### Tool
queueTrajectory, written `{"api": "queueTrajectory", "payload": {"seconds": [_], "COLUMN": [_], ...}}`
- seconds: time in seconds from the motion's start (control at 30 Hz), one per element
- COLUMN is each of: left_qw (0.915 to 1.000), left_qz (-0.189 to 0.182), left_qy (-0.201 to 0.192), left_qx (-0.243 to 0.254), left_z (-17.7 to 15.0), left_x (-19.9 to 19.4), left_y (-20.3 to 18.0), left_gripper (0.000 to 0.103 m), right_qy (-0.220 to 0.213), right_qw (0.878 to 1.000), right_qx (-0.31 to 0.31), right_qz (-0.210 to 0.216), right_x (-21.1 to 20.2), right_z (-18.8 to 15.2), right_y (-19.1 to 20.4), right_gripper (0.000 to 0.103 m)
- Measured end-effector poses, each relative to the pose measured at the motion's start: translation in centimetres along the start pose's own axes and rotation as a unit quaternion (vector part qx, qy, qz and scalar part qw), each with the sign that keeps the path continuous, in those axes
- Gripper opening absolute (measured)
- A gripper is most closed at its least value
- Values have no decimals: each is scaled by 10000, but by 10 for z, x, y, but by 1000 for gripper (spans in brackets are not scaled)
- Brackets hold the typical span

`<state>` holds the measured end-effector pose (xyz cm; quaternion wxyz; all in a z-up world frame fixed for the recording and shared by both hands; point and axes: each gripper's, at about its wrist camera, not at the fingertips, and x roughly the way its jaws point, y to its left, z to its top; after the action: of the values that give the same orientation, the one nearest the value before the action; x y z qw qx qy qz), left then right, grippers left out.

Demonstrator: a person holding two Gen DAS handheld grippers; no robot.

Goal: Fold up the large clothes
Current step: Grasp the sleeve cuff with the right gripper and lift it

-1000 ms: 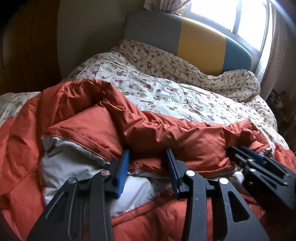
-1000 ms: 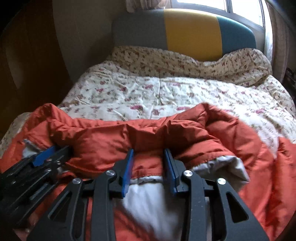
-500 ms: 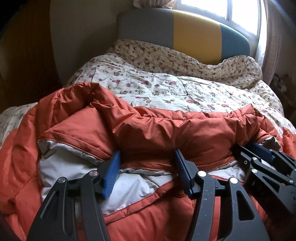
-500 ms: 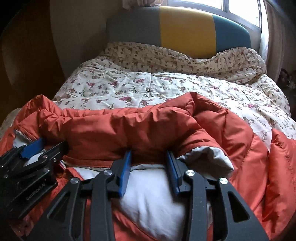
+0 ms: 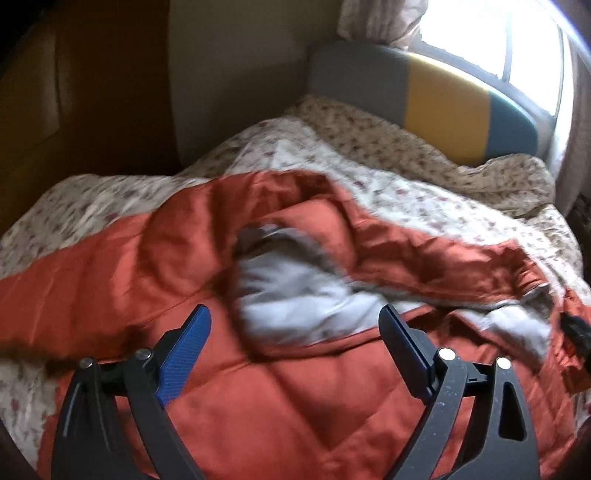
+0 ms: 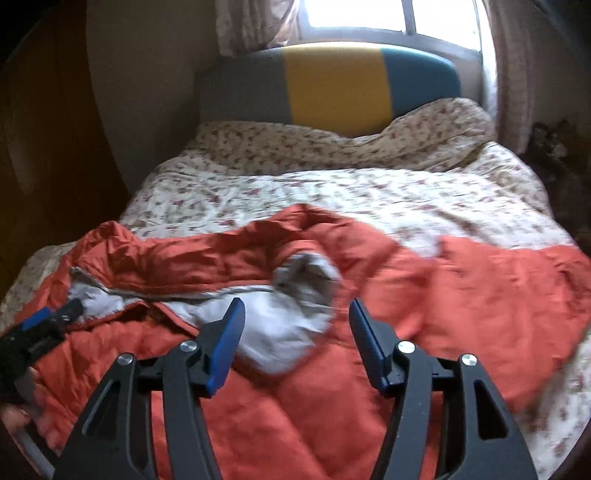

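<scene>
left wrist view: left claw (image 5: pixel 293 347) jaws opening, nothing pinched; orange jacket (image 5: pixel 295 398) on bed under and ahead, grey lining (image 5: pixel 291 295) beyond tips.
right wrist view: right claw (image 6: pixel 295 334) jaws opening, empty; jacket below, lining between and beyond tips; left claw at jacket's left edge.

A floral quilt (image 6: pixel 332 192) covers the bed. At the far end stands a grey, yellow and teal headboard (image 6: pixel 332 88), under a bright window (image 6: pixel 388 16).

Each hand-held gripper (image 5: pixel 293 332) (image 6: pixel 295 325) is black, with blue pads and silver screws.
</scene>
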<state>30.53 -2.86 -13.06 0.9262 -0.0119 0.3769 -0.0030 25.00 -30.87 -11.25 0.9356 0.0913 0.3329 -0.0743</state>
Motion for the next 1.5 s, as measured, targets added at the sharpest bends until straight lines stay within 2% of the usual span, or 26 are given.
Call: {"api": "queueTrajectory", "payload": {"seconds": [0.1,0.23,0.37,0.53,0.73,0.97,1.07,1.1,1.17,1.23,1.3,1.4,1.5], "left_qw": [9992,9990,9989,9980,9975,9969,9969,9970,9970,9971,9972,9971,9971], "left_qz": [351,266,313,406,427,498,481,478,472,456,451,460,458], "left_qy": [95,294,249,364,464,516,533,534,535,537,535,532,531], "left_qx": [163,214,251,328,308,335,312,306,298,281,277,283,282], "left_z": [-10,-26,-30,-34,-35,-36,-36,-36,-36,-37,-37,-37,-37], "left_x": [0,4,2,7,12,15,16,17,17,17,18,17,17], "left_y": [12,17,16,13,14,13,13,13,13,14,14,14,14], "left_gripper": [91,91,94,95,98,100,100,100,100,100,100,100,100], "right_qy": [-59,-155,-271,-228,-87,-134,-217,-203,-186,-213,-326,-536,-763], "right_qw": [9996,9963,9871,9711,9403,9188,9152,9163,9207,9259,9307,9411,9548], "right_qx": [218,646,1337,1932,2831,3413,3487,3436,3289,3162,2990,2519,1931], "right_qz": [-172,-544,-843,-1385,-1888,-1978,-2007,-2047,-2095,-2055,-2080,-2192,-2128], "right_x": [-12,-30,-47,-54,-49,-36,-34,-30,-24,-22,-20,-26,-35], "right_z": [-4,-13,-23,-33,-46,-45,-43,-40,-36,-33,-28,-20,-15], "right_y": [-26,-75,-134,-198,-274,-327,-337,-338,-338,-339,-335,-313,-281], "right_gripper": [62,63,63,63,65,68,69,65,49,26,16,9,8]}}
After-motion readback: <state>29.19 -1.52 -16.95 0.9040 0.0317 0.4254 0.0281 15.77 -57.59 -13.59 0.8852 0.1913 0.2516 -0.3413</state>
